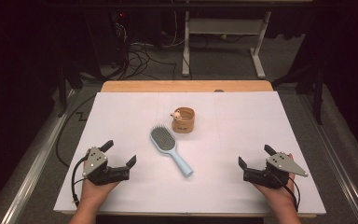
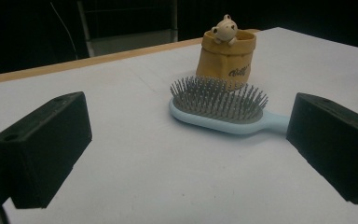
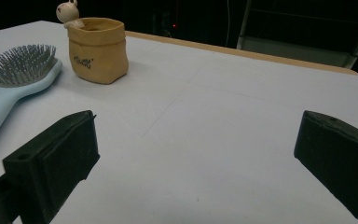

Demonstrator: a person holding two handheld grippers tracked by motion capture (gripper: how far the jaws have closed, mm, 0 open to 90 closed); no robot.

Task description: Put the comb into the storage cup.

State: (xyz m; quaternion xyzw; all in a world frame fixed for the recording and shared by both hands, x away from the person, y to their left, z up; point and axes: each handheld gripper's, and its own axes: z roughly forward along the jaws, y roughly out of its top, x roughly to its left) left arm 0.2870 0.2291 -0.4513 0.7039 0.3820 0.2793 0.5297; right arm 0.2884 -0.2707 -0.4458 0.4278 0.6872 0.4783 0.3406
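Gaping left tongs [image 2: 186, 149], hairbrush [image 2: 223, 105] beyond

High overview; two low, table-level views

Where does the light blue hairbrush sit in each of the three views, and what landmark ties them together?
High view: the hairbrush lies mid-table, bristles up, handle toward the near right.
Left gripper view: hairbrush at centre-right, handle running right behind one black jaw.
Right gripper view: hairbrush at the left edge, handle running to the lower left.
Shared landmark: the tan pouch-shaped cup with a small bear figure, just beyond the brush head.
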